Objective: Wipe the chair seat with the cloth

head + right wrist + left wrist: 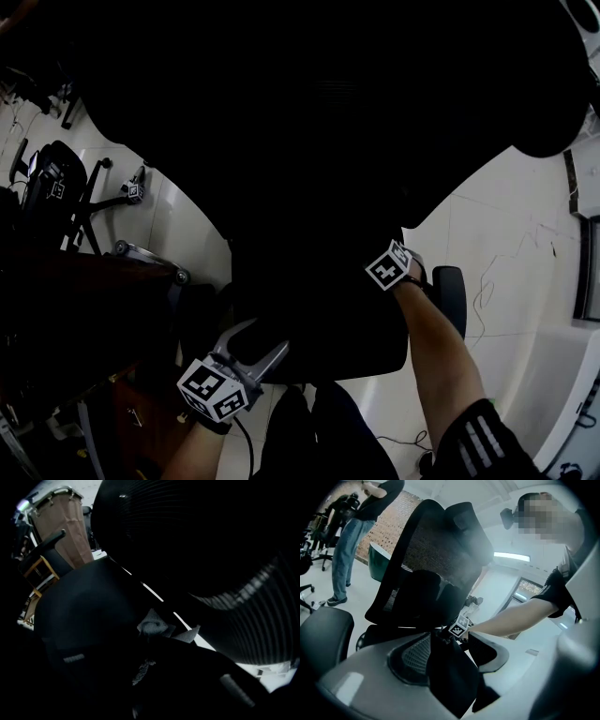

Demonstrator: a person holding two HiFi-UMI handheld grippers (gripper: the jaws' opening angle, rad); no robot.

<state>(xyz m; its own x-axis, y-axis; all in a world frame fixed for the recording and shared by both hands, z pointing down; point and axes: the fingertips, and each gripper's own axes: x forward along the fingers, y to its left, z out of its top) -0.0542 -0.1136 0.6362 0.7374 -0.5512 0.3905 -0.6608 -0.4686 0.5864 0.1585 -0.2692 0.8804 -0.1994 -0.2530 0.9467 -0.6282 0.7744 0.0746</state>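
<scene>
The black office chair's mesh back (309, 103) fills the top of the head view, and its dark seat (319, 319) lies below. My right gripper (152, 637) is over the seat, shut on a grey cloth (153, 625) that shows as a pale crumpled patch at its tips. In the head view only its marker cube (389, 265) stands out from the dark. From the left gripper view, the right gripper (453, 637) sits low at the seat's back. My left gripper (265, 353) hovers at the seat's front edge with its grey jaws apart and nothing held.
An armrest (450, 295) juts out to the right of the seat. A brown desk (84, 309) and another chair (56, 187) stand at the left. A person in jeans (347, 541) stands beyond the chair. A brown bin (65, 522) stands in the background.
</scene>
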